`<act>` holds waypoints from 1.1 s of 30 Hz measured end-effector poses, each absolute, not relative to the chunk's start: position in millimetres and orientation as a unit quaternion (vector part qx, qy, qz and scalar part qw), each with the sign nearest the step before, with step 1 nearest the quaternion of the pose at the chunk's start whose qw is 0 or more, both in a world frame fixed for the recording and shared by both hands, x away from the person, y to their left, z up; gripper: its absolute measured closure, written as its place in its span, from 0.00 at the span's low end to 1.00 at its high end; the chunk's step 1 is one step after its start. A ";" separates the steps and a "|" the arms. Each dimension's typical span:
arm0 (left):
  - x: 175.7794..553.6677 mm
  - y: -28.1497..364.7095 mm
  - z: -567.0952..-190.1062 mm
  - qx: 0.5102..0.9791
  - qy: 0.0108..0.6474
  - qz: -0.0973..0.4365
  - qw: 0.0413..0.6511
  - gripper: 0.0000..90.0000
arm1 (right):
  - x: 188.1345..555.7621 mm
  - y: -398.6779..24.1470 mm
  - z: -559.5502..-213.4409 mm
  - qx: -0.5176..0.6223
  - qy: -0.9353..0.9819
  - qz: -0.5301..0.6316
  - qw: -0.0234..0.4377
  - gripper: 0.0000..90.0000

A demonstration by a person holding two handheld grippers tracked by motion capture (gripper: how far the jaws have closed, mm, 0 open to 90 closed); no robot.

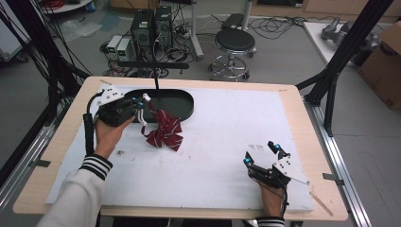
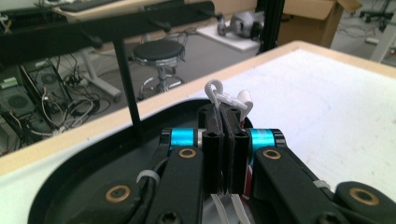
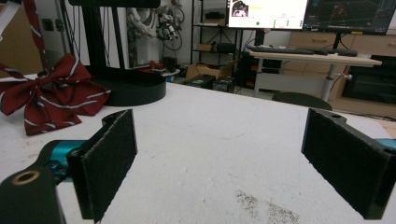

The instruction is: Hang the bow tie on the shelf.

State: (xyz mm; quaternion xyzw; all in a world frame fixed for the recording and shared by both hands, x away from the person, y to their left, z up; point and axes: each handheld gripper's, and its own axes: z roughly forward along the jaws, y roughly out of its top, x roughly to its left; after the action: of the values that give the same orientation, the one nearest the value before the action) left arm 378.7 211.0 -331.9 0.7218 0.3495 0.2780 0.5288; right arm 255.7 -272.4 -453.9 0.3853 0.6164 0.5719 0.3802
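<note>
A dark red bow tie (image 1: 163,133) with white stripes hangs by its white elastic strap (image 1: 142,113) from my left gripper (image 1: 141,100), over the front rim of a black oval base (image 1: 185,102). In the left gripper view that gripper (image 2: 226,116) is shut on the strap (image 2: 227,97), whose loops stick out above the jaws. A thin black post (image 1: 156,83) with a crossbar rises from the base. My right gripper (image 1: 261,152) rests open near the table's front right, with nothing between its pads (image 3: 109,158). The right gripper view shows the bow (image 3: 52,95) low over the mat; I cannot tell whether it touches.
A white mat (image 1: 222,132) covers the wooden table (image 1: 302,156). Beyond the far edge stand a black stool (image 1: 235,42) and computer towers (image 1: 151,26) with loose cables. Black frame posts (image 1: 340,56) rise at the right, near a cardboard box (image 1: 385,61).
</note>
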 end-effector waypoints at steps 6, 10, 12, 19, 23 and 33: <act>393.0 213.6 -323.2 0.707 0.345 0.290 0.545 0.97 | 255.7 -272.2 -454.0 0.385 0.617 0.571 0.381 0.10; 408.4 214.9 -316.9 0.701 0.354 0.297 0.544 0.97 | 255.7 -272.2 -453.9 0.385 0.617 0.571 0.381 0.10; 416.2 214.8 -314.0 0.698 0.356 0.299 0.544 0.97 | 255.9 -272.5 -453.9 0.385 0.616 0.572 0.381 0.10; 435.6 210.7 -299.2 0.692 0.355 0.312 0.546 0.97 | 255.6 -272.6 -453.9 0.388 0.616 0.572 0.378 0.10; 446.4 210.4 -291.7 0.689 0.357 0.324 0.541 0.97 | 255.7 -272.6 -453.9 0.388 0.616 0.572 0.379 0.10; 474.5 211.7 -281.1 0.690 0.369 0.343 0.520 0.97 | 255.6 -272.8 -454.0 0.388 0.616 0.572 0.377 0.10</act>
State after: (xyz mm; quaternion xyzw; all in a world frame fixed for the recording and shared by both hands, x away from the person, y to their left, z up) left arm 474.5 211.7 -281.1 0.6901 0.3688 0.3428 0.5198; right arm 255.6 -272.8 -454.0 0.3884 0.6158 0.5723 0.3775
